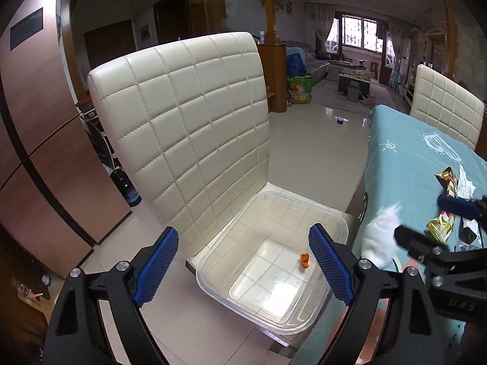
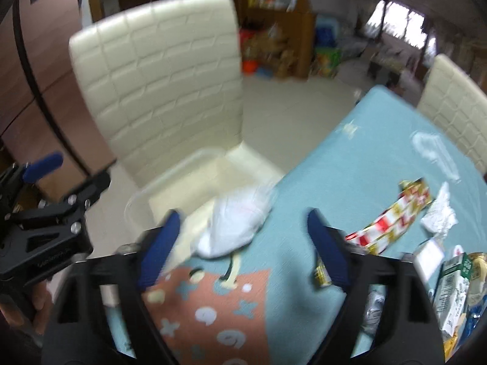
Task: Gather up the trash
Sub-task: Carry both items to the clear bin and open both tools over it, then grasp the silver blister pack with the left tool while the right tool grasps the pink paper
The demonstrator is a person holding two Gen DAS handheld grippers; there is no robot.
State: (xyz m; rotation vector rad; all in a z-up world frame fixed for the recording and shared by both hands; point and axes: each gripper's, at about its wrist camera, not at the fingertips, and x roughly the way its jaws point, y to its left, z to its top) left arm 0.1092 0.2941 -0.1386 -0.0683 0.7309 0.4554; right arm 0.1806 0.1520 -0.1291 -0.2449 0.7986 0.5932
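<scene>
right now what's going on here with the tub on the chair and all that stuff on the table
A person is clearing trash off the table with the light blue cloth into a clear plastic tub on the cream quilted chair. The tub holds only a small orange scrap. The left gripper hangs open over the tub, empty. The right gripper, also open, is at a crumpled white tissue on the table edge nearest the tub. A red and gold wrapper and a green and white carton wait on the cloth.

white wad [image 2: 234,228] motion-blurred, carton [image 2: 453,295] cut off
</scene>
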